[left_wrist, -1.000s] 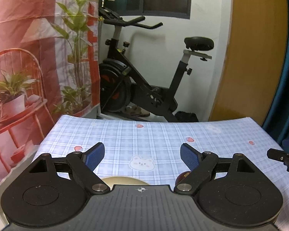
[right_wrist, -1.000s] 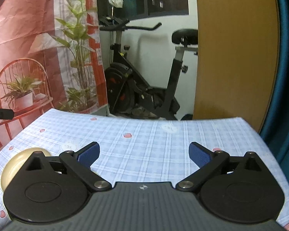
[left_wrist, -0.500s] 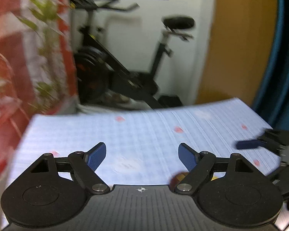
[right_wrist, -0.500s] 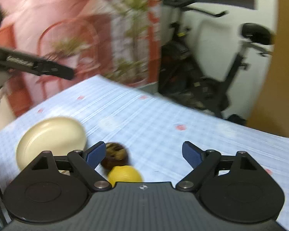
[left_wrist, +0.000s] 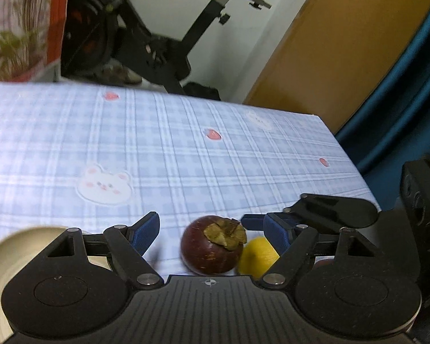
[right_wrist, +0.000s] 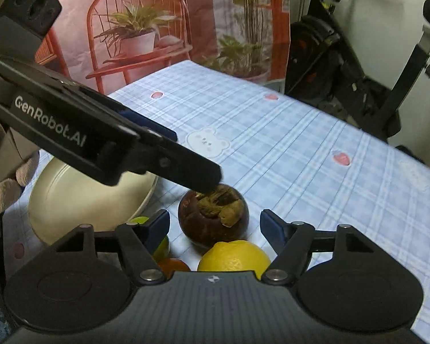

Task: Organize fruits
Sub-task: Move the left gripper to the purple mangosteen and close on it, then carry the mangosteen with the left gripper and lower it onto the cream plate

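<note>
Both tongs sit low over the fruit cluster at the near edge of the tabletop (left_wrist: 186,143). Left tongs (left_wrist: 212,236): jaws closing, not yet gripping; the mangosteen (left_wrist: 210,250) lies between the blue pads at twelve o'clock, a little right of centre, with a gap on both sides and the wider gap toward the left pad. Right tongs (right_wrist: 215,226): jaws also closing, nothing pinched; the same mangosteen (right_wrist: 213,219) sits between its pads, and the lemon (right_wrist: 233,255) lies nearer still, at six o'clock from the mangosteen and half hidden by the tool body. From the right view a left finger tip hovers at the mangosteen's dried cap, touching or nearly so; hard to tell which. Cream plate (right_wrist: 86,200) at nine o'clock of the mangosteen, just beside it. A green fruit (right_wrist: 160,243) and an orange one (right_wrist: 172,266) peek out by the right tool's left finger. The mangosteen is round, with no long axis to align on. My judgement: both tools are bracketing one fruit, so a clash is likely unless one yields.
</note>
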Demonstrator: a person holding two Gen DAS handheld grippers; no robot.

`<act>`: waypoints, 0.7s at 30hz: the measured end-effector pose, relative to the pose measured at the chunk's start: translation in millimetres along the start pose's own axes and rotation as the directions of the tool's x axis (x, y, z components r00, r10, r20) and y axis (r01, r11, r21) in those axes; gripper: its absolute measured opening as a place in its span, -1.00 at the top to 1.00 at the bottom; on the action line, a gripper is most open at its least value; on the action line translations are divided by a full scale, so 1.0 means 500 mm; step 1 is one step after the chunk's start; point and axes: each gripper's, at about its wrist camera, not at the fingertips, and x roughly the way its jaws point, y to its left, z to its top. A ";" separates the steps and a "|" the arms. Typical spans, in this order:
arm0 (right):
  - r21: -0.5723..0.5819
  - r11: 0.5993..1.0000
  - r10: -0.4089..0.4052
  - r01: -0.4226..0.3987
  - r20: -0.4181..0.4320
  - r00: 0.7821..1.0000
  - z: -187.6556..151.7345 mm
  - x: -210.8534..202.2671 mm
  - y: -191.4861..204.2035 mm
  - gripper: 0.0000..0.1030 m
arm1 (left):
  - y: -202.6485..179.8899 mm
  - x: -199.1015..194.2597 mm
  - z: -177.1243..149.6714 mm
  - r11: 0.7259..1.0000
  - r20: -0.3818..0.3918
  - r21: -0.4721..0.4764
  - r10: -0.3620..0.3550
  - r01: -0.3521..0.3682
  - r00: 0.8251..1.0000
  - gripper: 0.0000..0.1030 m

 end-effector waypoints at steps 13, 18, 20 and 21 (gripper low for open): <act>0.092 0.995 0.049 -0.045 -0.046 0.998 0.003 0.020 -0.021 -0.23 | 0.004 0.067 -0.025 0.999 -0.073 -0.029 -0.031 0.029 0.997 -0.44; 0.100 0.995 0.035 -0.030 -0.051 0.998 0.006 0.021 -0.015 -0.21 | 0.018 0.060 -0.023 0.998 -0.072 -0.056 -0.022 0.018 0.997 -0.18; 0.110 0.994 0.030 -0.025 -0.046 0.999 0.006 0.020 -0.011 -0.20 | 0.017 0.048 -0.021 0.998 -0.063 -0.056 -0.028 0.025 0.998 -0.18; 0.114 0.993 0.030 -0.025 -0.041 0.999 0.007 0.016 -0.010 -0.20 | 0.015 0.042 -0.020 0.999 -0.056 -0.047 -0.028 0.025 0.998 -0.18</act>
